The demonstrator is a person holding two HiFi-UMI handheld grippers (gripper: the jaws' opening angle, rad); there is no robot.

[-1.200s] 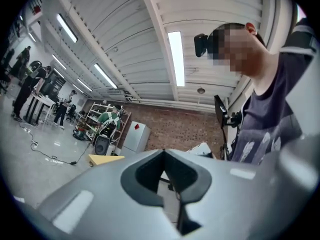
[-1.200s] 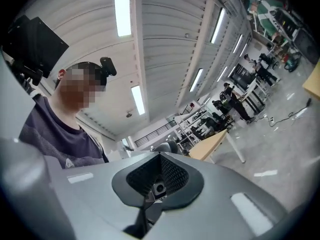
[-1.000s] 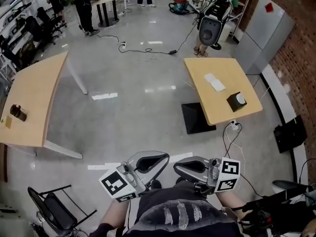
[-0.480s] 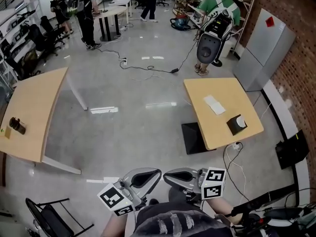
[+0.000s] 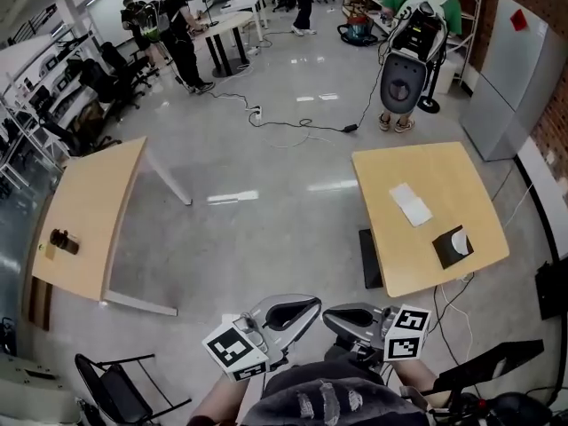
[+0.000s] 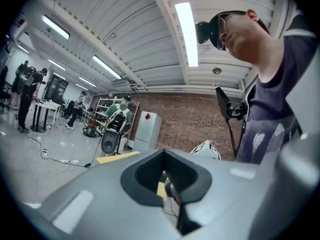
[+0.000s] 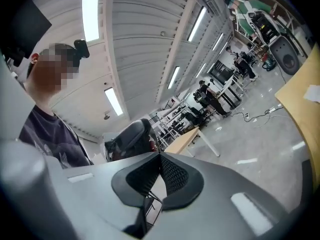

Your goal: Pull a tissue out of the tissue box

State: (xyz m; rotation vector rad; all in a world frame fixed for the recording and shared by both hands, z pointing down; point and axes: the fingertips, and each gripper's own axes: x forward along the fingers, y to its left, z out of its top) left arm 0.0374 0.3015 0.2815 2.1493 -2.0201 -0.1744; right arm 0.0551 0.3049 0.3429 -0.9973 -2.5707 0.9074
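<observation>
Plainly, neither gripper holds anything. The grey left gripper (image 5: pixel 300 309), with its square-marker cube, has its jaws pressed together on nothing, and its own view (image 6: pixel 162 171) shows only the room through the pad hollow. The grey right gripper (image 5: pixel 342 318) is closed and empty in the same way (image 7: pixel 159 171). Both are held close to the person's chest, tips turned toward each other.

There is one black tissue box (image 5: pixel 453 247), with a white tissue showing at its top. It sits near the corner of the right-hand light wooden table (image 5: pixel 399 167), well apart from both grippers. One flat white sheet (image 5: pixel 411 204) lies just beside it. A second light wooden table (image 5: pixel 89 202) stands at the left and carries one small dark object (image 5: pixel 64 240), too small to identify.

A black folding chair (image 5: pixel 111 384) is cut off by the bottom edge. A flat black panel (image 5: pixel 368 257) is partly hidden under the right-hand table.
</observation>
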